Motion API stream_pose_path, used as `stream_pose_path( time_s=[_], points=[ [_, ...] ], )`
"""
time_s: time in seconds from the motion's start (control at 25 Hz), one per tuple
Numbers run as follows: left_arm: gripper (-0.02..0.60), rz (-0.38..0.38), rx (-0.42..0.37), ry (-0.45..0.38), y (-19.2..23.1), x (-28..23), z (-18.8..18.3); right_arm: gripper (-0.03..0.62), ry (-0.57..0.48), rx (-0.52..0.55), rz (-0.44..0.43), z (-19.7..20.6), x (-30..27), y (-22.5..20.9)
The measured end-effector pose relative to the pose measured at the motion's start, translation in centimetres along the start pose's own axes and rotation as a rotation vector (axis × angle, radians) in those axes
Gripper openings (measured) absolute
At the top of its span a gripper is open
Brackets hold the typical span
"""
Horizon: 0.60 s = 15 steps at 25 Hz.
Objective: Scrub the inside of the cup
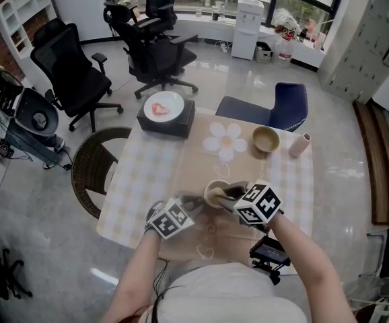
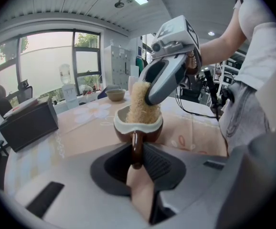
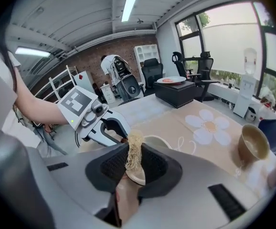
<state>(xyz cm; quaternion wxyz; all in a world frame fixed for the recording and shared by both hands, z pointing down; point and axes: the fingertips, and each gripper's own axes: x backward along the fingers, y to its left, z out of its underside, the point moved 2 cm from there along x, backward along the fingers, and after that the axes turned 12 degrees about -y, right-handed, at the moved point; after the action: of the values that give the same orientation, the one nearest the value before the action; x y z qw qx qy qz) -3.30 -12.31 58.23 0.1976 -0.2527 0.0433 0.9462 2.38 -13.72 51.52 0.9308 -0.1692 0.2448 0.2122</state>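
Here's the cup [image 2: 138, 123], glossy brown outside with a pale cream rim and lining and a slim brown handle, sitting over the middle of the table's [image 1: 147, 173] near edge; whether its base rests on the cloth I can't tell. The left hand-held gripper [image 2: 137, 161] is clenched on that handle, which stands between its jaws. The handle points straight back at the person, the mouth faces up, and the cup's axis stands close to upright. In comes the right hand-held gripper [image 3: 133, 168] from the other side, grasping a strip of straw-coloured loofah [image 2: 140, 101]. The loofah's long axis runs top to bottom, its upper end pinched in the jaws and its lower end down inside the cup's mouth. From the head view, both bare forearms reach forward from the near side and converge. The left forearm [image 1: 137, 268] angles in from the left and the right forearm [image 1: 302, 247] from the right. Both hand-held grippers tip downward, nearly nose to nose at the cup.
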Motion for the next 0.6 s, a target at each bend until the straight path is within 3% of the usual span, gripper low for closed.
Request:
stream_pose_path(
  time_s=[0.2,0.6],
  points=[
    [0.066,0.004,-0.001,0.004,-0.1,0.0,0.1,0.074,-0.013,0.076,0.037,0.1,-0.7,-0.1],
    [0.066,0.006,-0.005,0.0,-0.1,0.1,-0.2,0.075,0.032,0.298,0.19,0.3,-1.9,-1.6]
  ],
)
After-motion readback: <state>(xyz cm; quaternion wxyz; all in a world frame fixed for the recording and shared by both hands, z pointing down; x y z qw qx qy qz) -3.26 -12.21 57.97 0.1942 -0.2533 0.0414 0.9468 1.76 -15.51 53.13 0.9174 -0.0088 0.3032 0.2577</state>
